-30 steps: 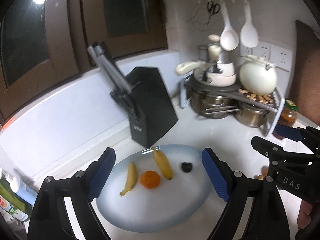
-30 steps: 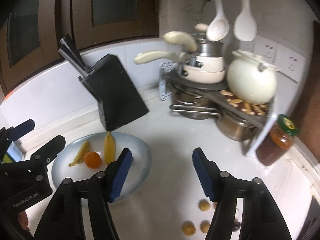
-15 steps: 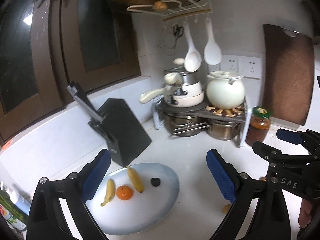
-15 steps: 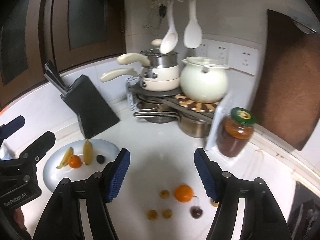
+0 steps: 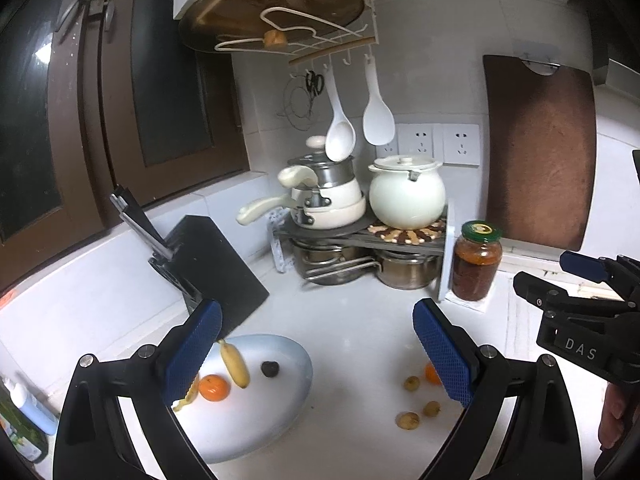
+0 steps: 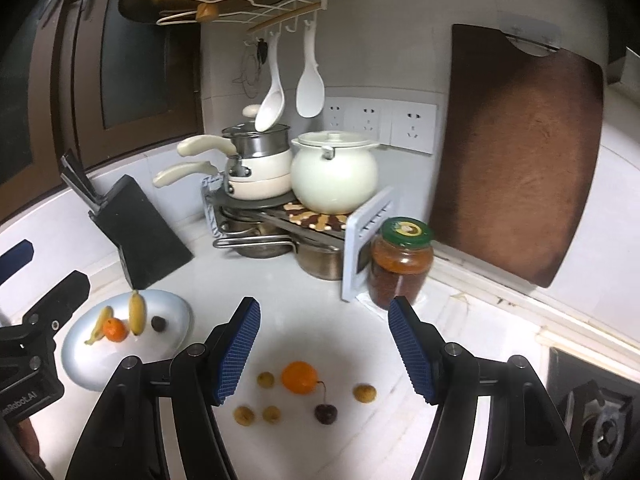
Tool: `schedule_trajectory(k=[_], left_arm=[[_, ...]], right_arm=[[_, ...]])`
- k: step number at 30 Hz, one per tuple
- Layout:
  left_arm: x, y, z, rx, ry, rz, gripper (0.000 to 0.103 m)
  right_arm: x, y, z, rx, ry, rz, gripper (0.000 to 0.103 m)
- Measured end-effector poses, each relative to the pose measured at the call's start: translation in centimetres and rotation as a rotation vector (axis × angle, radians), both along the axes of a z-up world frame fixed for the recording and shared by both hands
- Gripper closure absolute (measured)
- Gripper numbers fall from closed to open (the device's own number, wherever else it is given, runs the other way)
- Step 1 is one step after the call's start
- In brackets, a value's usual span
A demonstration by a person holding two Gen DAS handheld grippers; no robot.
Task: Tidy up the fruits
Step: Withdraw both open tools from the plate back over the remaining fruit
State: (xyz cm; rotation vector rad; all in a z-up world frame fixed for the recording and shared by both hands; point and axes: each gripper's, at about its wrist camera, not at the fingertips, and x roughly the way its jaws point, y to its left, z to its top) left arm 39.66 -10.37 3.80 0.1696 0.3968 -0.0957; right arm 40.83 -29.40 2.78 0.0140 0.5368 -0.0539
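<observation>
A pale oval plate (image 5: 256, 420) (image 6: 84, 360) on the white counter carries two bananas (image 5: 235, 362), an orange (image 5: 214, 387) and a dark cherry (image 5: 270, 368). Loose on the counter to its right lie another orange (image 6: 299, 377), a dark cherry (image 6: 325, 413) with a stem, and several small yellow-brown fruits (image 6: 244, 415). My left gripper (image 5: 316, 354) hangs open above the plate's right side, nothing between its fingers. In the right wrist view my right gripper (image 6: 324, 350) is open above the loose fruits, holding nothing.
A black knife block (image 6: 138, 236) stands behind the plate. A rack with pots and a cream casserole (image 6: 334, 172) fills the corner, a red-sauce jar (image 6: 400, 264) beside it. A brown cutting board (image 6: 516, 152) leans on the right wall. A stove edge (image 6: 592, 400) sits far right.
Both grippers have pulled back and risen from the plate, so the loose fruits on the counter have come into view. The left jaws stand slightly wider.
</observation>
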Motion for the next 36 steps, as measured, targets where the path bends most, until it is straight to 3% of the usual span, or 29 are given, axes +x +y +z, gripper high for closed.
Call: schedule_trajectory(k=[10,36], left_arm=[[-0.9,-1.2,-2.4,-0.017,0.053,-0.031,0.006],[-0.4,-3.2,-11.5,0.009,0.277,-0.090,0.006]], right_arm=[[-1.4,-1.2,-1.5,0.013,0.015,-0.011,0.036],[-1.0,-2.3,-10.1,0.028,0.224,0.047,0.036]])
